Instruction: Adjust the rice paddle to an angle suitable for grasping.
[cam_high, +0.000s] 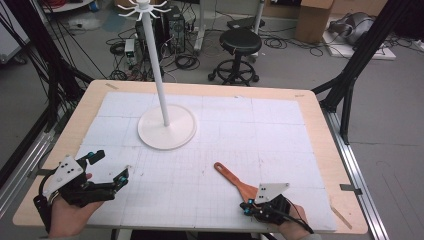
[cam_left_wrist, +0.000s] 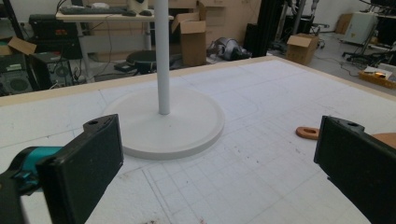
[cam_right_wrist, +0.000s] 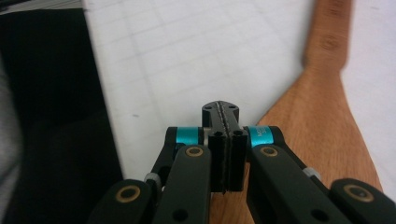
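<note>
Right gripper (cam_right_wrist: 223, 140): nearest, at the near table edge; jaws pressed flat together with nothing between them; it sits over the wide blade end of the spatula (cam_high: 235, 179); whether it touches the wood, can't tell
Left gripper (cam_high: 107, 170): near left corner, jaws spread wide, empty, pointed toward the stand
Spatula: wooden, flat on the white mat (cam_high: 280, 145), near right; blade by the right gripper, handle angled away to the left with a hanging hole at its far tip (cam_left_wrist: 308, 132)
Stand (cam_high: 166, 126): mid-table, round white base, thin pole, hooks at the top (cam_high: 142, 9); well apart from the spatula
Beyond: stool (cam_high: 239, 42), cables and boxes on the floor; not relevant
Guess at job: none stated; probably hang the spatula on a hook
Risk 1: closed jaws can't grasp; pushing down on the blade could slide or pivot the spatula toward the near edge
Risk 2: blade lies flat, so little for jaws to bite; pinch may skid off
Risk 3: tall pole on a light-looking base; a knock near the hooks could tip it
Risk 4: small hole, small hooks; easy miss, then a drop
</note>
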